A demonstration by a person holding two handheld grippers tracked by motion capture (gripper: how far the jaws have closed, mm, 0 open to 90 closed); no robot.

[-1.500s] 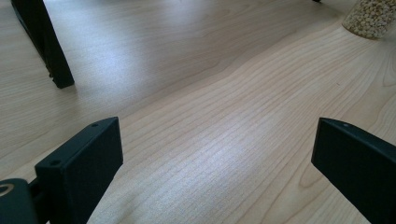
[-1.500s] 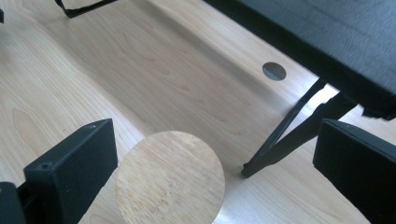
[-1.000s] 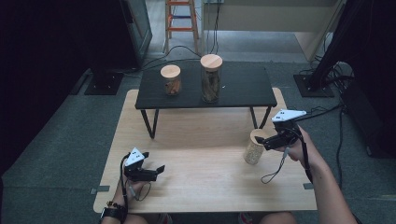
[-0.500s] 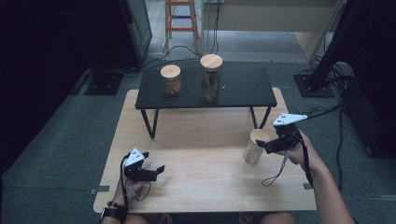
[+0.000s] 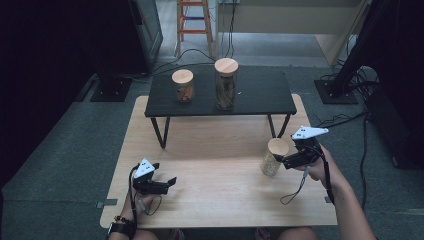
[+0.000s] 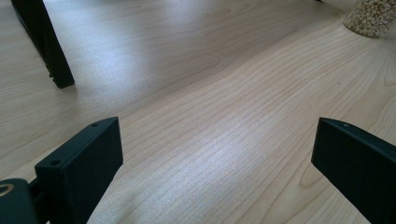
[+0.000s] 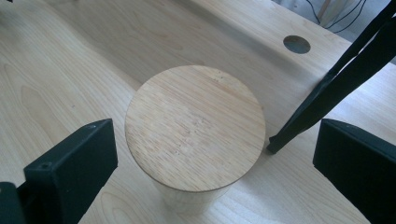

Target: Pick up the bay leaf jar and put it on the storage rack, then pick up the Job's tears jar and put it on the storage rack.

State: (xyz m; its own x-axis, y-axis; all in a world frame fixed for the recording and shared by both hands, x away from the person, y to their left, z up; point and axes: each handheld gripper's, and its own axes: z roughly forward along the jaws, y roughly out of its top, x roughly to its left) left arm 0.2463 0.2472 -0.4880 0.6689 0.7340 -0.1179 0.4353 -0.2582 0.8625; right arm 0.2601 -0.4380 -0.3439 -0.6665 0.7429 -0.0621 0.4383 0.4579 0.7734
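jar (image 5: 274, 156) with a wooden lid (image 7: 195, 127) stood on the light wooden table (image 5: 220, 200), at about 3 o'clock on its surface, just in front of the black low bench (image 5: 260, 92). right gripper (image 5: 286, 161) had crept a little closer over the last second and now sat just beside the jar at its 3 o'clock side, jaws spread wide. in the right gripper view the open jaws flanked the round lid with a gap on each side, not touching it, so a grasp looked ready but not yet made. left gripper (image 5: 170, 183) had not moved, resting near 7 o'clock on the table with its jaws open and nothing but bare wood between them. two more lidded jars, a short jar (image 5: 182, 85) and a tall jar (image 5: 226, 83), stood on the bench. the near jar's pale grainy contents were hard to identify, and its body was mostly hidden under the lid in the right gripper view. the person's forearms were cut off at the bottom edge.
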